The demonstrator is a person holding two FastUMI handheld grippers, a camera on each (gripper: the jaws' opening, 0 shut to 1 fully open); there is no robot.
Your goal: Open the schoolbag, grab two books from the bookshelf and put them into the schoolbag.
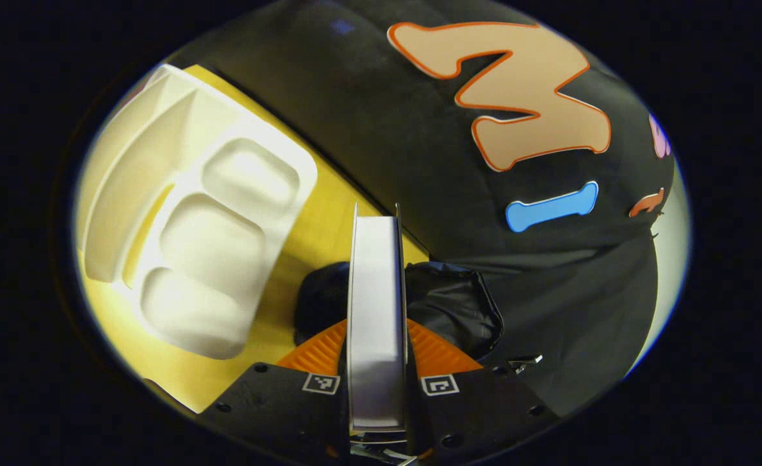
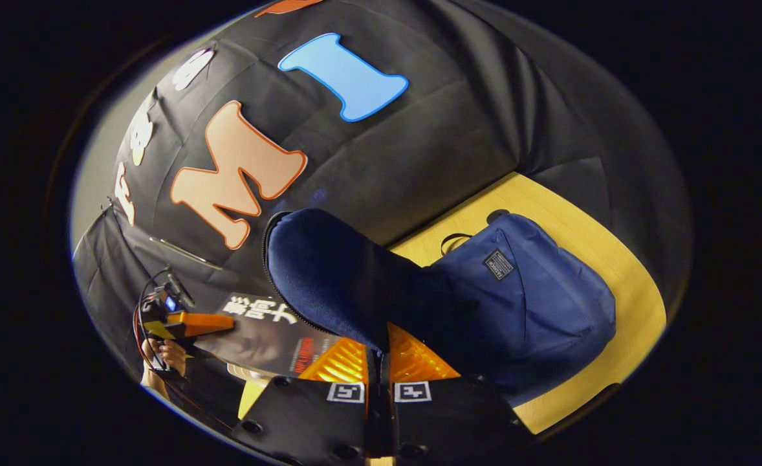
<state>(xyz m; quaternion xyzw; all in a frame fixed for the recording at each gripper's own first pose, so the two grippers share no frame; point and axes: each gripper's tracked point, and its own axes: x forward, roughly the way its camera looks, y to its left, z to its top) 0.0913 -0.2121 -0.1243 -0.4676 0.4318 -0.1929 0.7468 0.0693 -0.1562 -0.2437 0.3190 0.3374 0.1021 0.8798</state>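
In the left gripper view my left gripper is shut on a book, held edge-on with its white pages toward the camera. Under the book lies the dark inside of the bag. In the right gripper view the blue schoolbag lies on the wooden table. My right gripper is shut on the bag's front flap and holds it up. At the left of that view the left gripper holds the dark-covered book beside the raised flap.
A white moulded tray with several hollows lies on the yellow table to the left of the book. The booth's black cloth wall stands close behind. A hand grips the left gripper.
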